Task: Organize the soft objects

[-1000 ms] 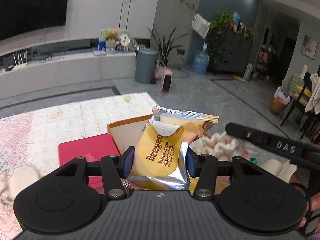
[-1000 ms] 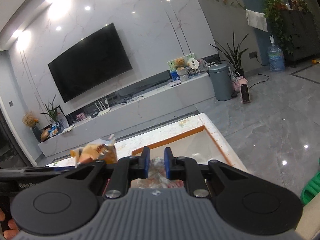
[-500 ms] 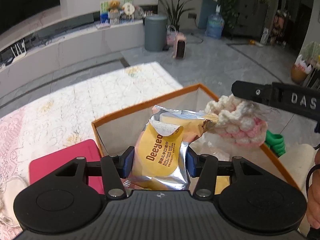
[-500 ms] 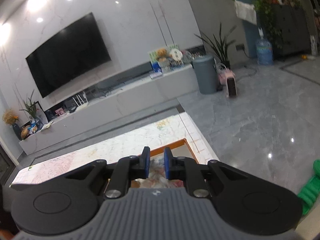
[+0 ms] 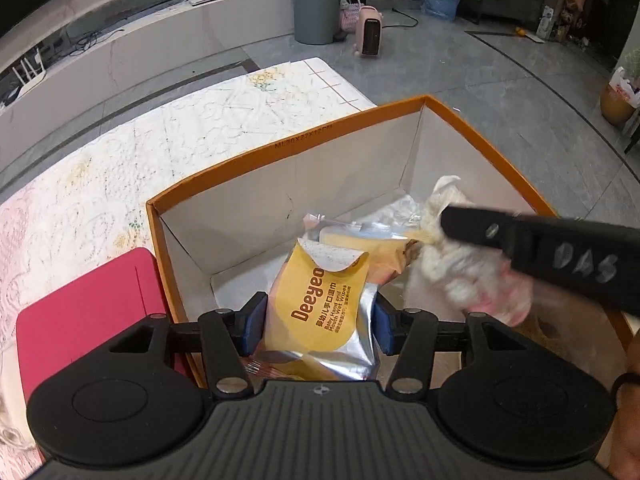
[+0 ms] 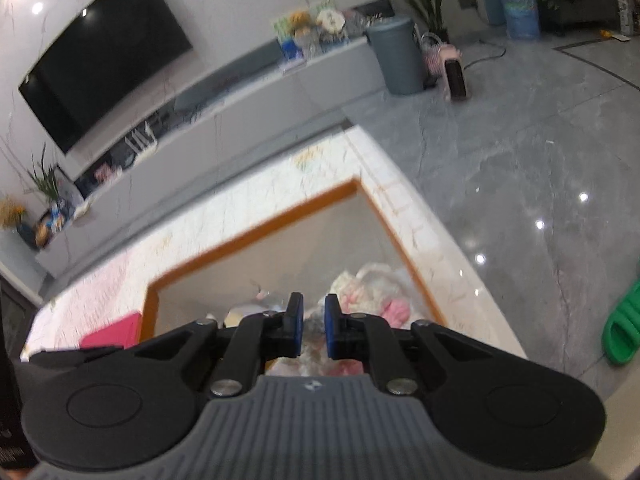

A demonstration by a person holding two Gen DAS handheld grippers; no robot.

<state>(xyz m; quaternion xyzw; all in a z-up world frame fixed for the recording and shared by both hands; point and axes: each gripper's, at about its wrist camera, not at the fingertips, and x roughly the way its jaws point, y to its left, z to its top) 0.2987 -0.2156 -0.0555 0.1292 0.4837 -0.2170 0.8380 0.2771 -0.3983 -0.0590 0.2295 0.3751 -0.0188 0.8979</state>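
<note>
The yellow wet-wipes pack [image 5: 320,312] sits between the blue pads of the left gripper [image 5: 320,330], inside the orange-rimmed box [image 5: 288,152]; the jaws are opening, and a narrow gap shows at the left pad. Right of those fingers, the right gripper [image 6: 313,330] is clamped on a white-and-pink fluffy item [image 5: 472,284], apparently knitted, over the box interior. A red flat object [image 5: 88,304] lies left of the left fingers, beside the box, on the patterned tablecloth [image 5: 120,160].
</note>
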